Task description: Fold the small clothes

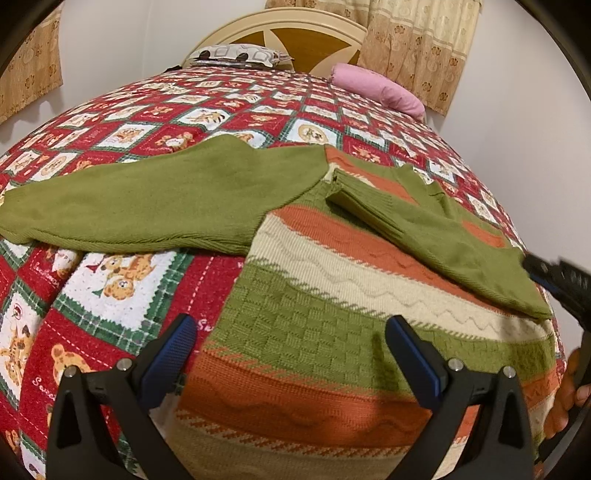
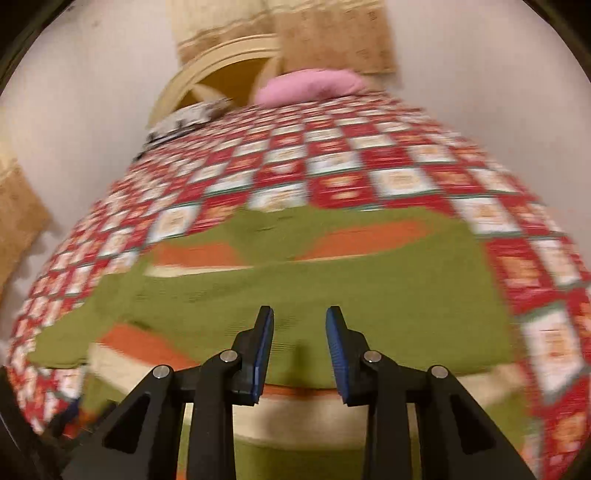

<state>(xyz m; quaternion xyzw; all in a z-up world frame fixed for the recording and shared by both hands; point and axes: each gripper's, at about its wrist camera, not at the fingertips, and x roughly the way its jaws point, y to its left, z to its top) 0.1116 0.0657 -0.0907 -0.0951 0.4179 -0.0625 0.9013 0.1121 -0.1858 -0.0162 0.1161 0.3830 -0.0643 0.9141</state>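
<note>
A small knitted sweater [image 1: 314, 295] with green, orange and cream stripes lies flat on the bed. Its left green sleeve [image 1: 147, 199] stretches out to the left. Its right green sleeve [image 1: 443, 236] is folded across the body. My left gripper [image 1: 291, 336] is open and empty, just above the sweater's lower body. My right gripper [image 2: 300, 325] is open and empty over the folded green sleeve [image 2: 332, 288]; this view is blurred. The right gripper also shows at the right edge of the left wrist view [image 1: 554, 277].
The bed is covered by a red, white and green checked quilt [image 1: 122, 280] with bear pictures. A pink pillow [image 1: 376, 88] and a patterned pillow [image 1: 236, 55] lie by the headboard [image 1: 295, 26]. Walls and curtains [image 1: 417, 44] surround the bed.
</note>
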